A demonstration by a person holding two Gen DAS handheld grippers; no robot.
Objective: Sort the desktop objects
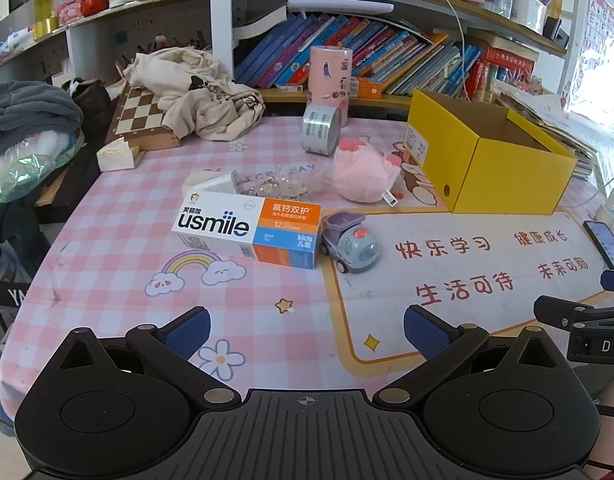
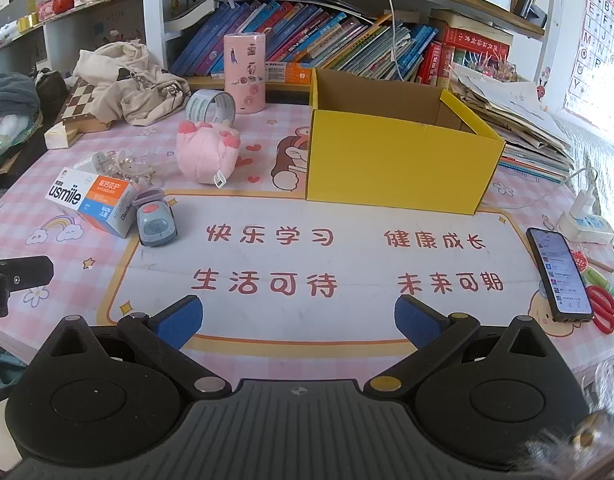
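Observation:
An open yellow cardboard box [image 1: 507, 168] [image 2: 395, 164] stands on the pink checked desk mat. Left of it lie a usmile toothpaste box [image 1: 247, 226] [image 2: 89, 200], a small grey-purple toy car [image 1: 349, 244] [image 2: 155, 220], a pink plush paw [image 1: 365, 172] [image 2: 207, 148], a roll of grey tape [image 1: 321, 128] [image 2: 211, 106] and a clear plastic bag [image 1: 275, 186] [image 2: 123, 162]. My left gripper [image 1: 307, 332] is open and empty, hovering near the desk's front edge short of the toothpaste box. My right gripper [image 2: 299, 320] is open and empty over the white lettered panel.
A pink cylinder tin [image 1: 331, 76] [image 2: 245, 72] stands behind the tape. A chessboard [image 1: 141, 120] under a cream cloth [image 1: 199, 92] sits at the back left. A phone [image 2: 559, 276], red scissors [image 2: 601, 308] and a charger [image 2: 585, 224] lie at the right. Bookshelves line the back.

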